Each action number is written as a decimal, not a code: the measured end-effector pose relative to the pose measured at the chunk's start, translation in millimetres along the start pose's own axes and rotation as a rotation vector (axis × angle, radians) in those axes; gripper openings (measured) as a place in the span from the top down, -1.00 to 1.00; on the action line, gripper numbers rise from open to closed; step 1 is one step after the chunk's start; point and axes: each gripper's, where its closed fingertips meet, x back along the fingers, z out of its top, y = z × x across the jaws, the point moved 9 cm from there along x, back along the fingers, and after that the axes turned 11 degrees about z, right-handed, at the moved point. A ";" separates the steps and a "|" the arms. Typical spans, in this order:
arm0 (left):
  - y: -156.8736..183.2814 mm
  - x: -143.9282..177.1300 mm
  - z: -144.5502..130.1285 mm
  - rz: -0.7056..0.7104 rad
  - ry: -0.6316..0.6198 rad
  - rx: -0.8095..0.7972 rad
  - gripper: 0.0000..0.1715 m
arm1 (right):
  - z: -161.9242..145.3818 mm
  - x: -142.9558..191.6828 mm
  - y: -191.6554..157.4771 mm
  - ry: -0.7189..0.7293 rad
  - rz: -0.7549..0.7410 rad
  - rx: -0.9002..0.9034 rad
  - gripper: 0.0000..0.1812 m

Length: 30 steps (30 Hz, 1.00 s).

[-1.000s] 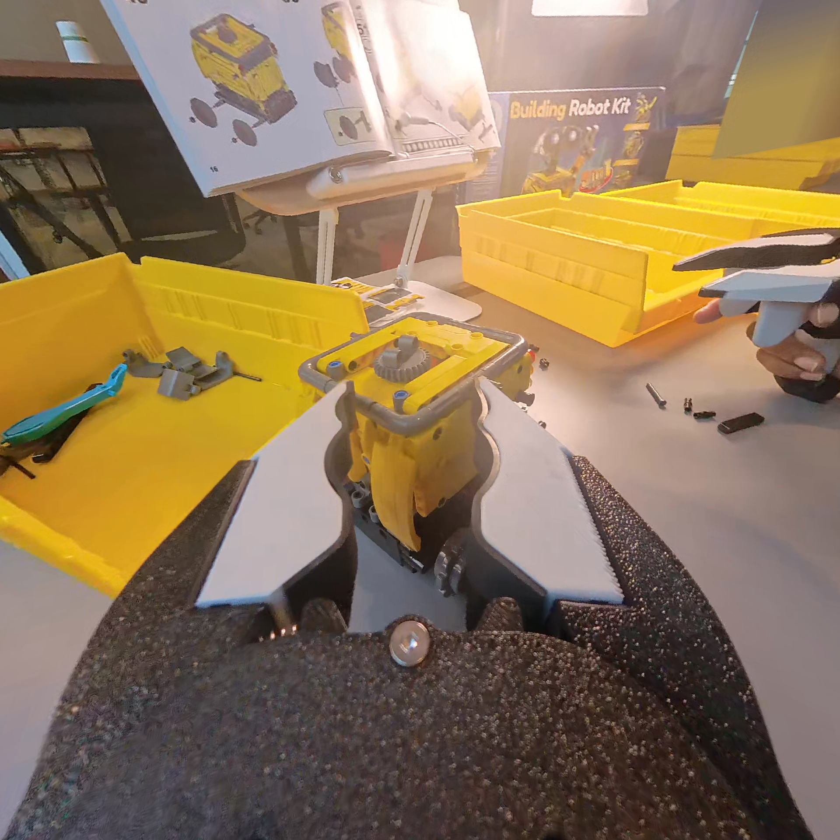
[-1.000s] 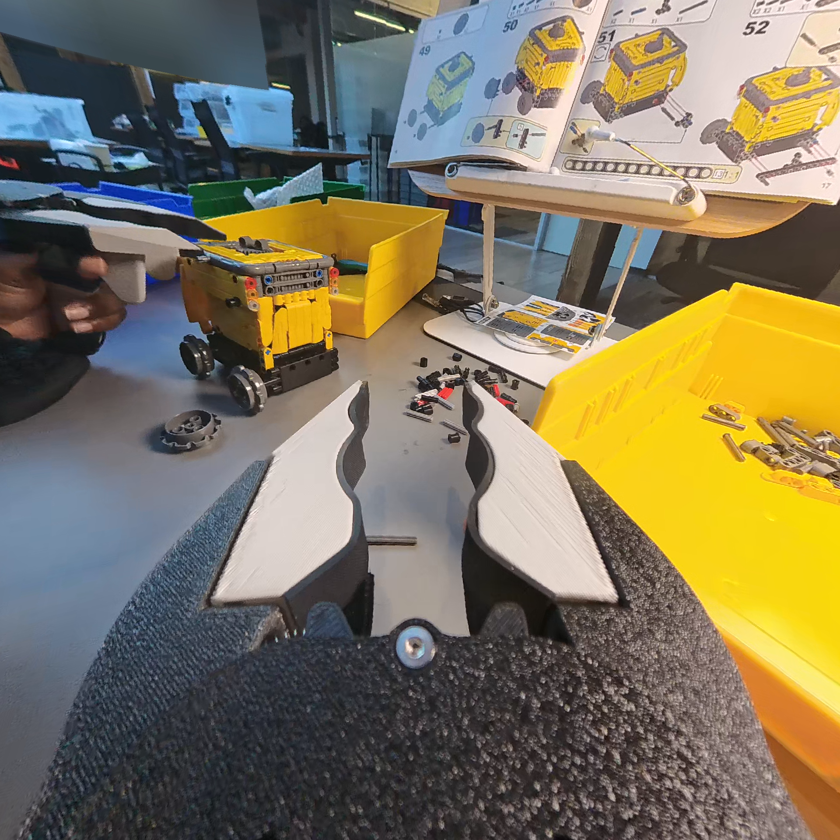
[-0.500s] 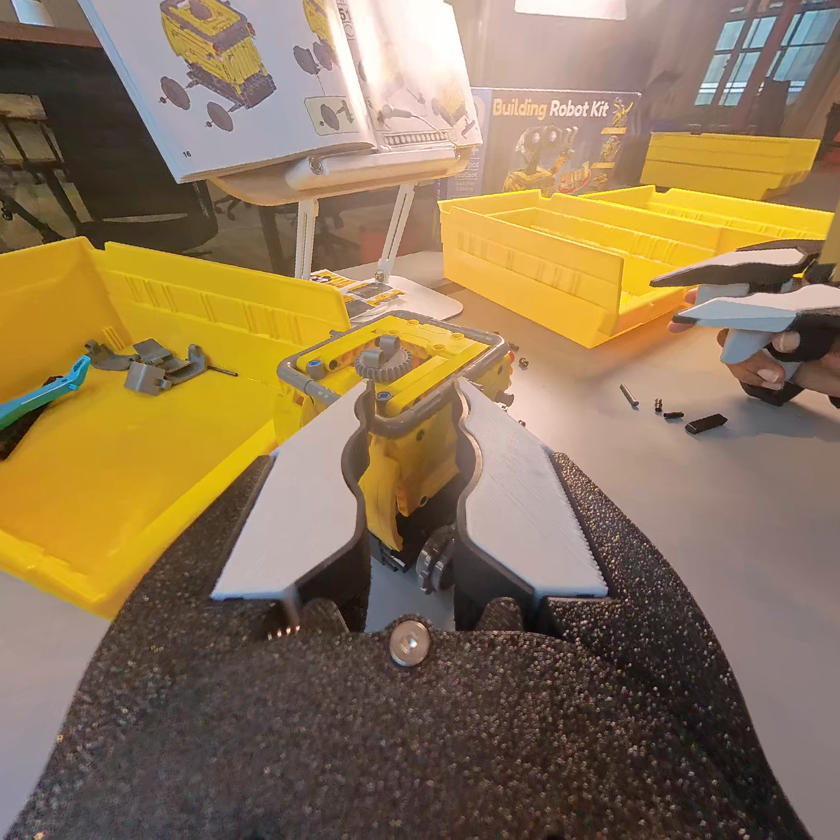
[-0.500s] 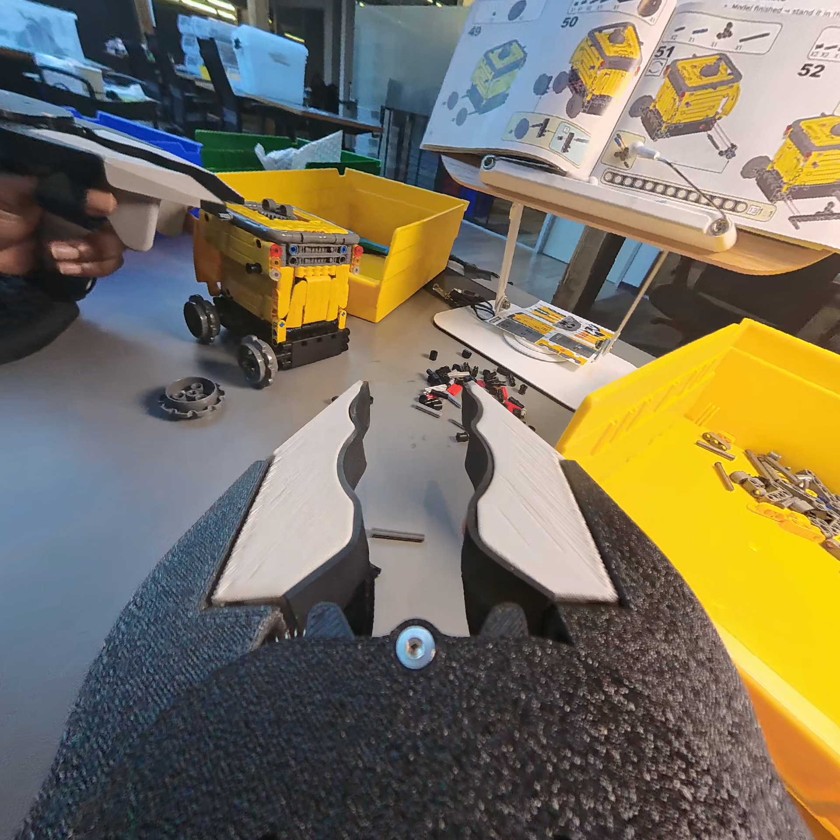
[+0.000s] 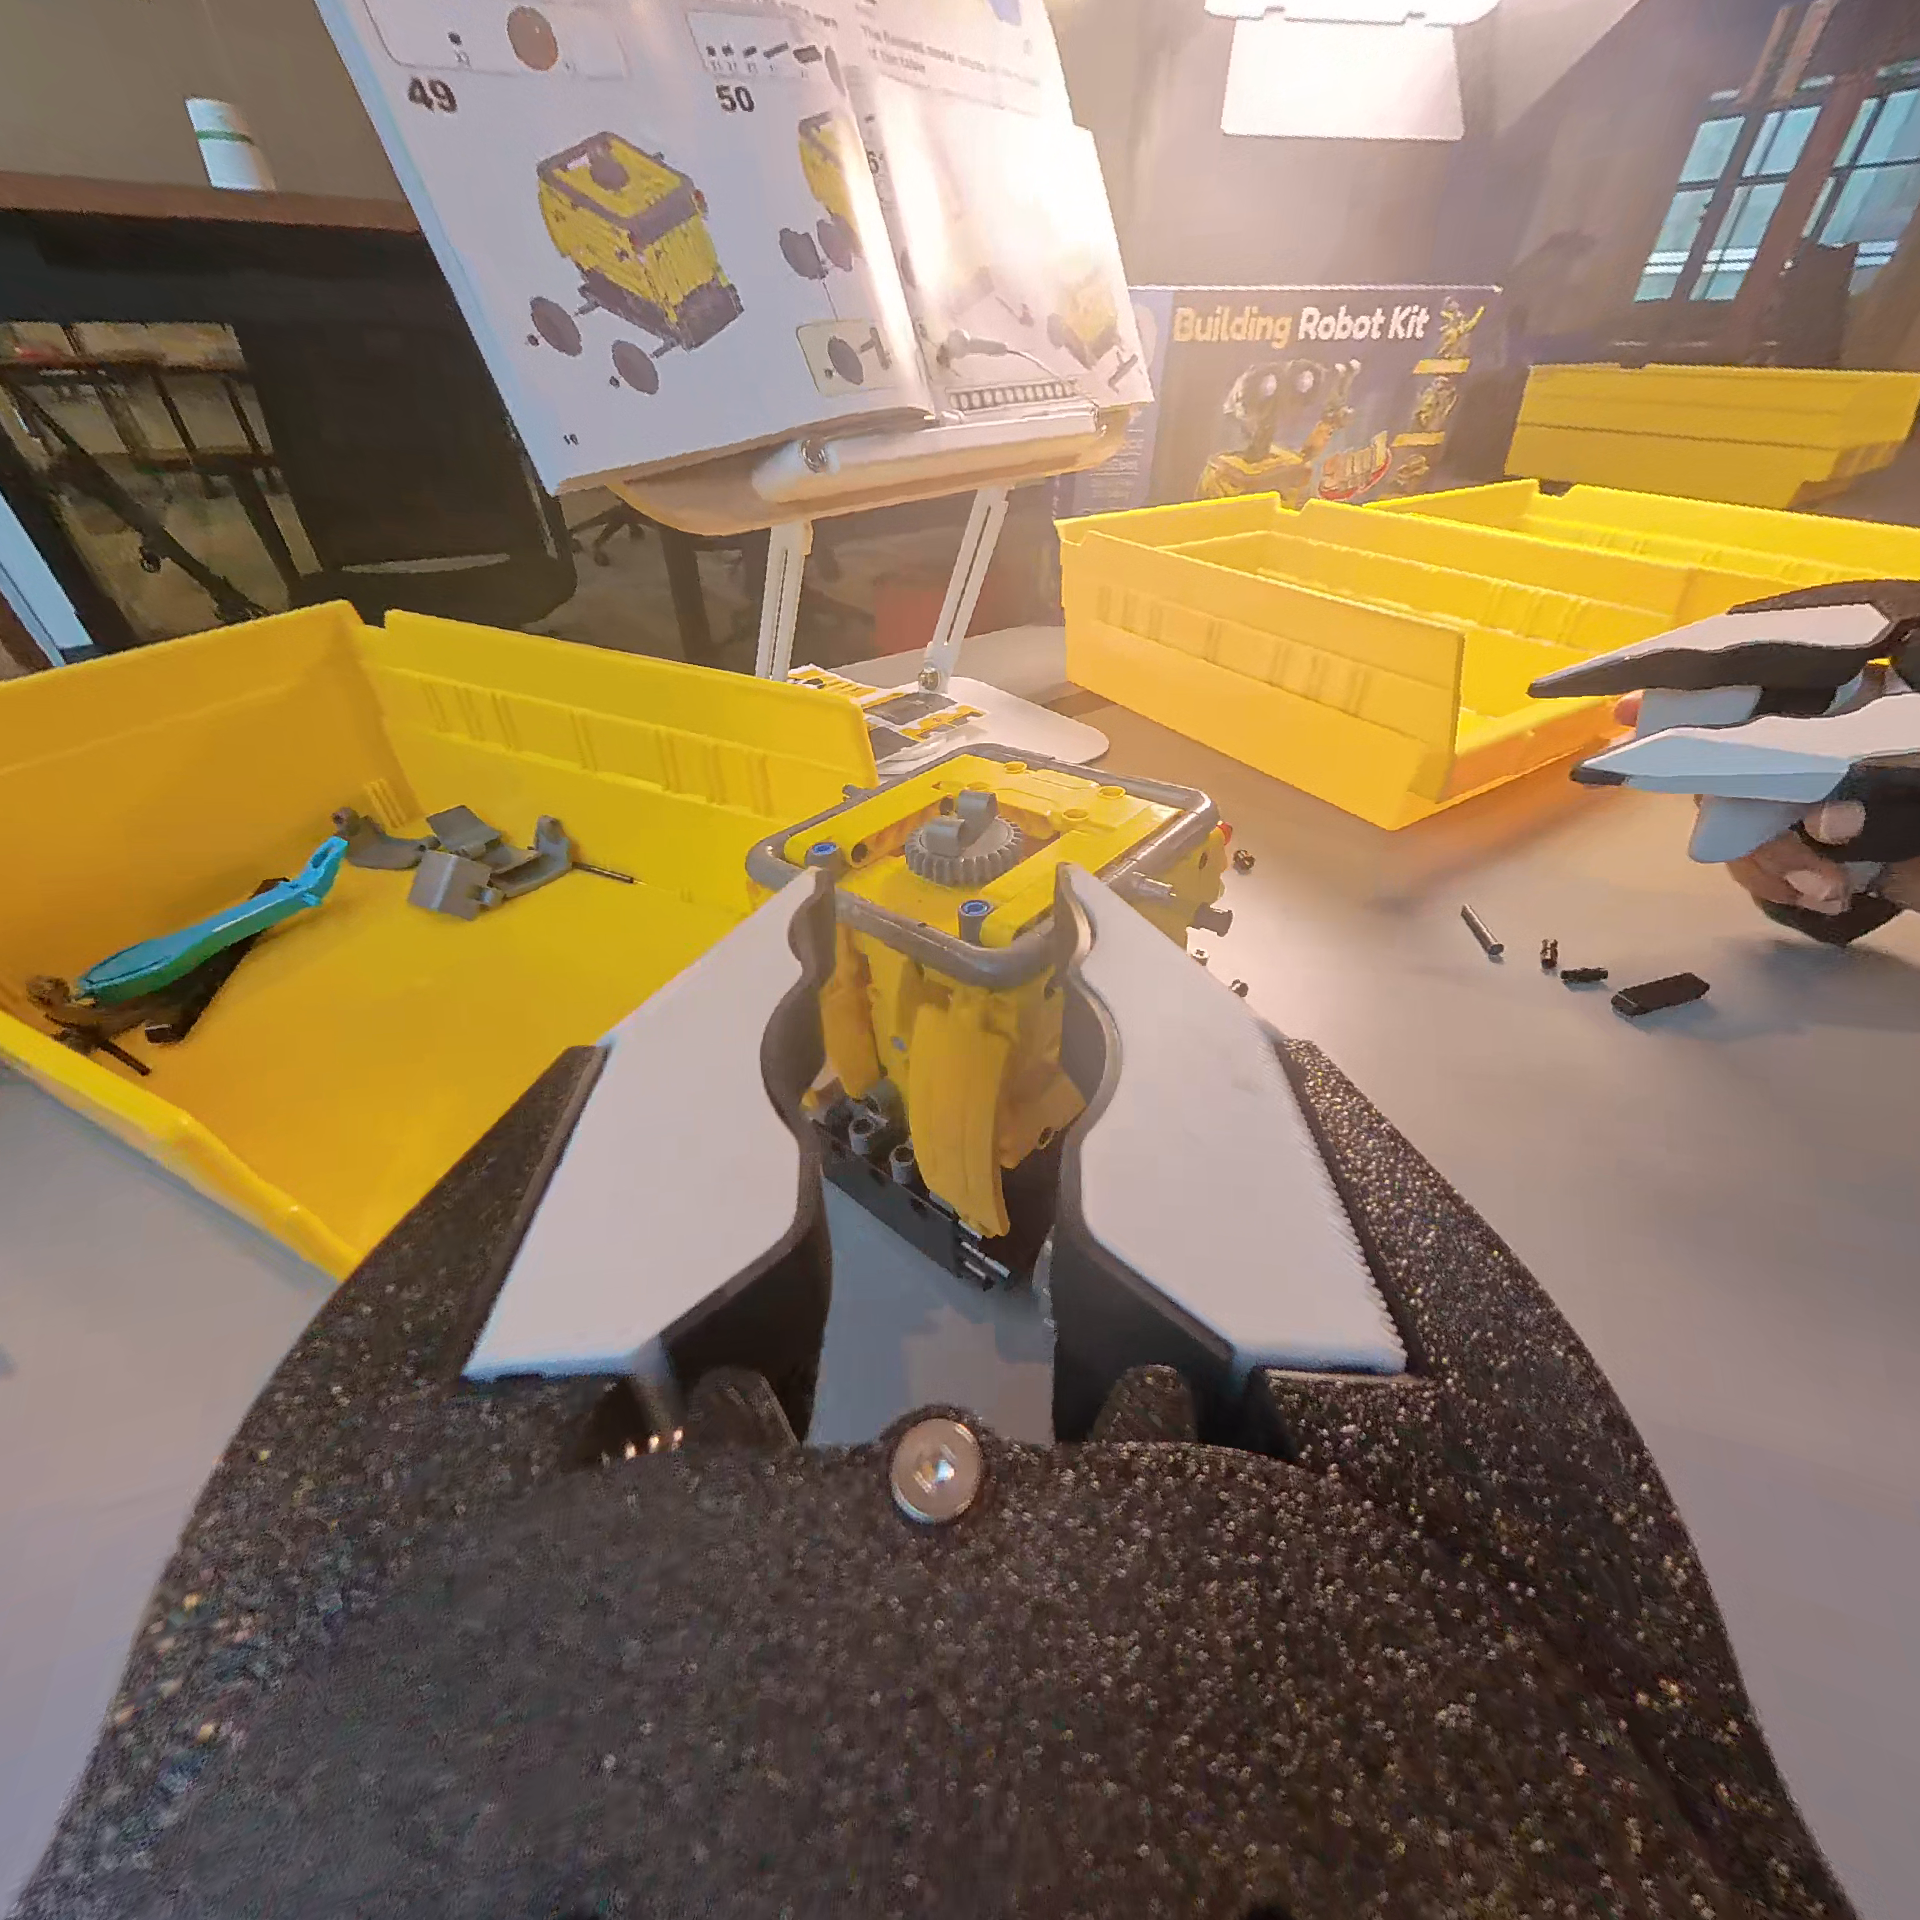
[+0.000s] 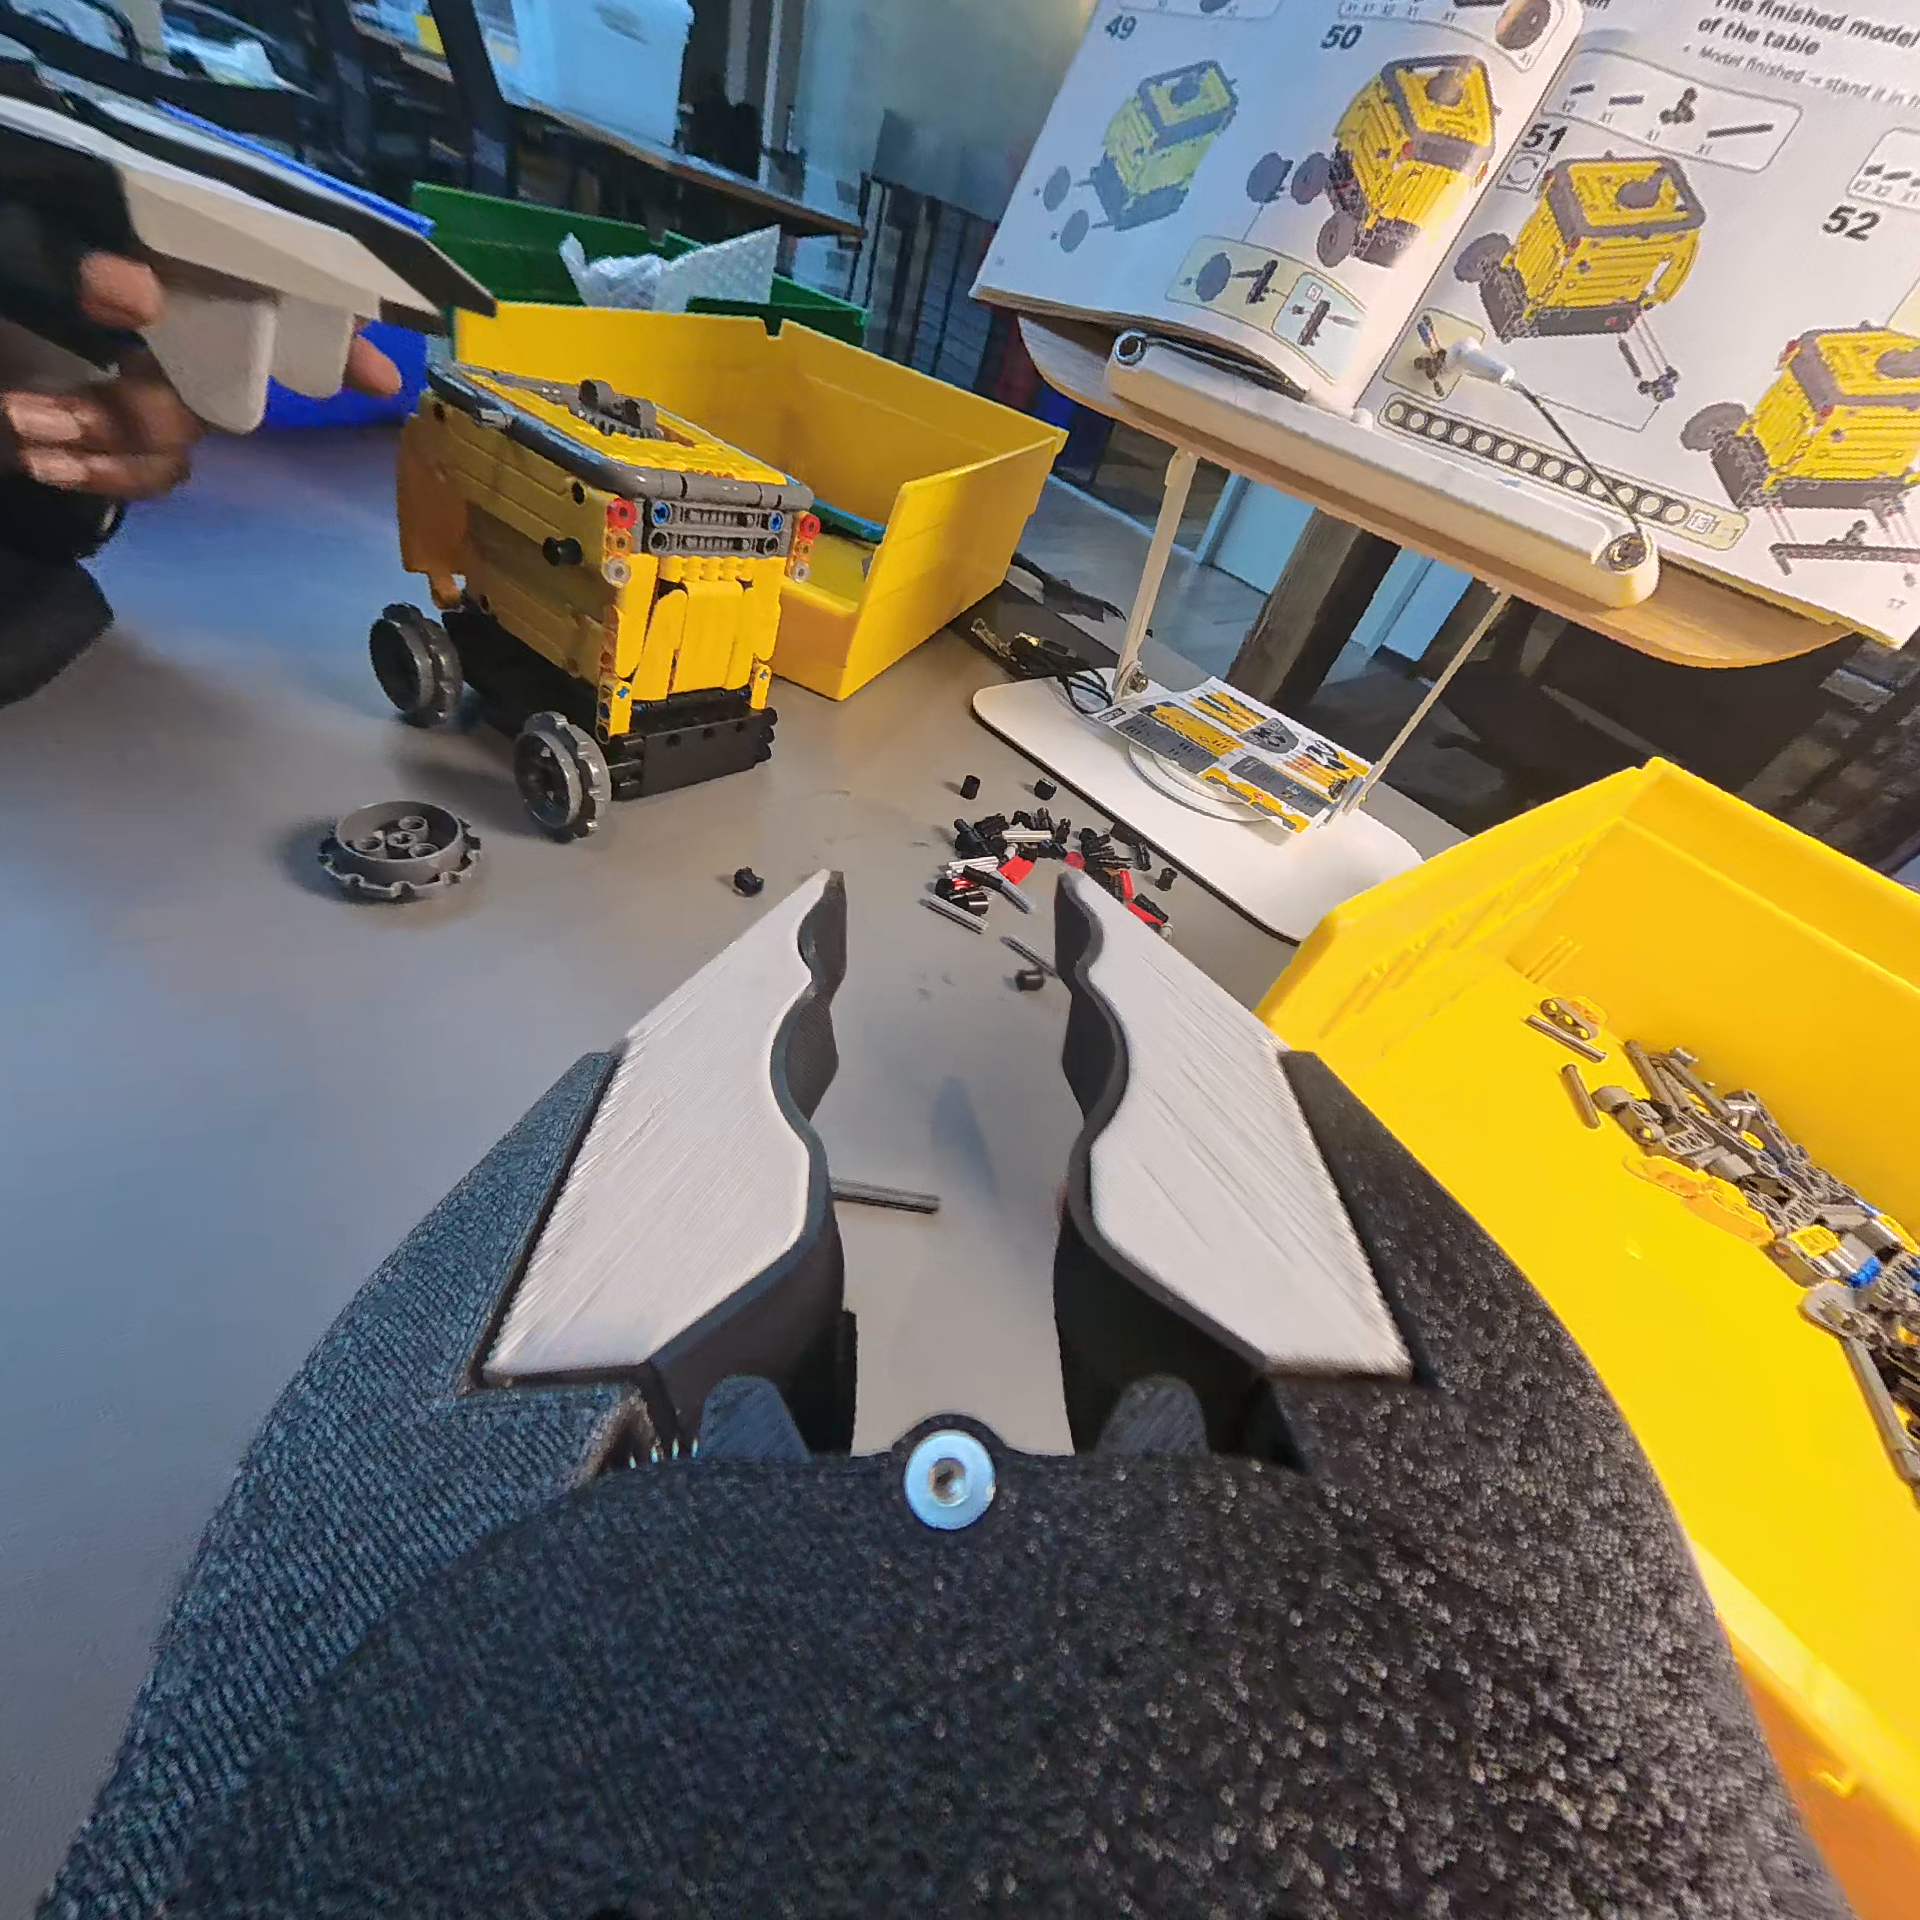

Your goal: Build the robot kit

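A: Where is your left tool (image 5: 940, 914)?
B: Its fingers flank the yellow model (image 5: 966, 997) on the worktop (image 5: 1558, 1195); whether they grip it, you cannot tell.
A: And your right tool (image 6: 948, 894)?
B: Parted, empty, above a black axle (image 6: 885, 1198), near loose pins (image 6: 1039, 857), beside a yellow bin (image 6: 1455, 997).

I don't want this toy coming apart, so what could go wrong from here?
1. The left gripper has its fingers on either side of the yellow toy truck, up near its top; squeezing there might pop the grey frame loose.
2. A loose wheel and small pins lie nearby on the table; a sweep by the right gripper could scatter them.
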 end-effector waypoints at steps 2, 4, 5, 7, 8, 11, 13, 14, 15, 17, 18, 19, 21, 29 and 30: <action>-1.0 3.0 2.2 0.013 0.021 -0.013 0.48 | -0.7 1.8 4.6 -0.046 0.028 -0.024 0.52; -0.6 4.4 3.9 0.020 0.032 -0.020 0.45 | 0.0 6.5 10.2 -0.059 0.040 -0.039 0.50; -0.3 4.5 4.2 0.027 0.032 -0.026 0.44 | 0.9 9.5 13.2 -0.060 0.044 -0.048 0.50; 0.9 3.9 3.5 0.032 0.022 -0.044 0.44 | 3.6 16.2 18.4 -0.041 0.048 -0.075 0.51; 1.9 3.5 2.9 0.031 0.016 -0.053 0.43 | 4.4 18.8 20.1 -0.032 0.057 -0.089 0.52; 5.3 2.3 1.5 0.027 0.005 -0.081 0.44 | 2.3 21.8 22.6 -0.044 0.081 -0.107 0.58; 6.9 1.8 0.3 0.026 -0.003 -0.097 0.46 | 0.1 21.6 23.2 -0.069 0.080 -0.096 0.61; 7.4 1.4 -0.5 0.027 -0.007 -0.101 0.47 | 0.1 21.7 23.1 -0.070 0.081 -0.093 0.66; 7.6 1.0 -1.2 0.027 -0.014 -0.103 0.47 | 0.5 22.0 23.1 -0.065 0.078 -0.093 0.73; 7.6 0.2 -2.4 0.027 -0.023 -0.105 0.47 | 0.2 22.8 22.7 -0.068 0.083 -0.091 0.98; 7.6 0.0 -2.7 0.026 -0.025 -0.106 0.48 | -0.2 23.0 22.6 -0.071 0.081 -0.084 1.00; 7.7 -0.1 -2.8 0.026 -0.028 -0.107 0.48 | -1.2 23.2 23.1 -0.079 0.074 -0.076 1.00; 8.1 0.1 -2.6 0.027 -0.027 -0.111 0.49 | -3.6 22.9 22.7 -0.101 0.083 -0.068 1.00; 9.2 0.2 -2.8 0.028 -0.028 -0.125 0.49 | -7.5 19.1 19.4 -0.125 0.119 -0.086 0.86; 9.1 0.0 -3.0 0.028 -0.031 -0.124 0.50 | -7.9 18.6 18.9 -0.128 0.124 -0.088 0.83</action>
